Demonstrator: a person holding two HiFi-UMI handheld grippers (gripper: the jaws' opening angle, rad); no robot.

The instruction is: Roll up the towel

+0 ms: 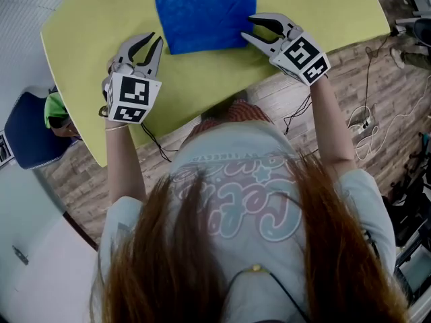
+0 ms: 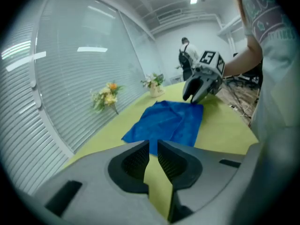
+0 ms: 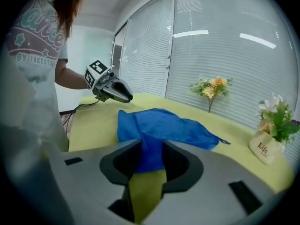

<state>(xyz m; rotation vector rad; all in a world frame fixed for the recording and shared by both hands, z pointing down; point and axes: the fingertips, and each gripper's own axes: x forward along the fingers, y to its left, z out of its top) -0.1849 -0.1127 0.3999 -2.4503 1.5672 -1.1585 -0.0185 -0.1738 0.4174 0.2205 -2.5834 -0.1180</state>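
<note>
A blue towel lies spread and slightly rumpled on the yellow-green table. My right gripper is at the towel's near right corner with its jaws apart. In the right gripper view the towel reaches into the gap of that gripper, and the pads do not press on it. My left gripper hovers over bare table, left of the towel's near left corner, shut and empty. In the left gripper view the towel lies ahead of the shut gripper, with the right gripper beyond it.
Two small flower vases stand at the table's far side by the window blinds. A blue chair sits left of the table. Cables trail over the brick-pattern floor at the right. A person stands far back.
</note>
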